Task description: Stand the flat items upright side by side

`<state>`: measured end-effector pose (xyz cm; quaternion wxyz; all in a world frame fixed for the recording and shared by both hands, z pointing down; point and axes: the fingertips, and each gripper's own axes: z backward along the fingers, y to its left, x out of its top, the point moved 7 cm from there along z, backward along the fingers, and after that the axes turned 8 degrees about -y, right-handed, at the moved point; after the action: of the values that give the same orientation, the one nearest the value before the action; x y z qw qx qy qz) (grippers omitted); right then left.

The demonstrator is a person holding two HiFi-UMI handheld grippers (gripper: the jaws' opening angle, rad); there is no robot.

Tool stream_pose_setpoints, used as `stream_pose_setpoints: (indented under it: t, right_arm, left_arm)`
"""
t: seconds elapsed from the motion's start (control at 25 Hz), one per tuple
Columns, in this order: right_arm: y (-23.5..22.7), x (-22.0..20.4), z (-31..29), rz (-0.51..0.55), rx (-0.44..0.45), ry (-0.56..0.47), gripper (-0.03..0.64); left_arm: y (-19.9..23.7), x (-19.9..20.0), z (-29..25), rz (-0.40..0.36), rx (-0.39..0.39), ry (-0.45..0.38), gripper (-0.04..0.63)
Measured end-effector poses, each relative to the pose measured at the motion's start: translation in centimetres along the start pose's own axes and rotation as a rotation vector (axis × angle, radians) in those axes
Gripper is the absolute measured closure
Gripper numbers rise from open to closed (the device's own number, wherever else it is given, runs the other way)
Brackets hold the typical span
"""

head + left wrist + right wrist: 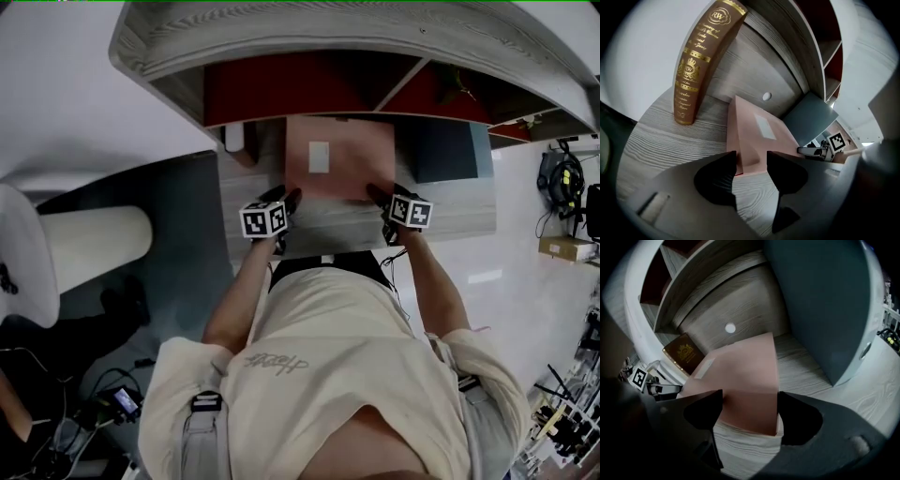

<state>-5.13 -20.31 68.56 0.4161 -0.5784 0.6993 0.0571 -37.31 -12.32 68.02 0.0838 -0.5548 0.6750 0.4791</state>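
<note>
Left gripper (751,161) straddles the near left corner of the pink book (342,150). Its jaws stand partly apart, one beside the book's left side and the other over the cover, and no clamp on the book shows. Right gripper (750,404) sits the same way at the near right corner, with its jaws spread wide. The corner's near face lies between them and the pads are not visibly pressing. Both grippers point downward and away from the person.

The pink book lies flat on the grey wood-grain desk (450,211), cover up, with a white label (319,157) on it, below the shelf unit (281,47). To its far left a brown book (701,61) with gold lettering stands on end on the desk, apart from the pink one. On the right a teal book (820,301) rises near the pink book's right edge, with a strip of desk between them.
</note>
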Motion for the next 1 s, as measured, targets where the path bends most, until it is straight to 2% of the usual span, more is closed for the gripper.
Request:
stream_pose_setpoints:
  t: [0.16,0.36,0.52,0.76,1.0]
  right_arm:
    - [0.7,-2.1,1.4,-0.006,0.018,0.012,0.249]
    - [1.8,-5.4,3.7,-0.019,0.037,0.033,0.279]
    - [2.7,-8.3,5.4,-0.034,0.062,0.049,0.305]
    - [4.3,-12.7,8.5,-0.026,0.111,0.098,0.344]
    - [5.6,-15.8,10.7,0.012,0.179,0.117,0.368]
  left_arm:
    - [0.4,-0.7,1.0,-0.033,-0.009,-0.010,0.379]
    - [1.3,-2.1,2.3,0.003,-0.004,-0.062,0.383]
    - [2.0,-2.8,3.2,-0.026,0.010,-0.049,0.382]
    - [2.1,-4.1,4.8,-0.005,0.055,-0.036,0.362]
    - [2.6,-4.5,5.9,0.061,0.101,-0.087,0.344]
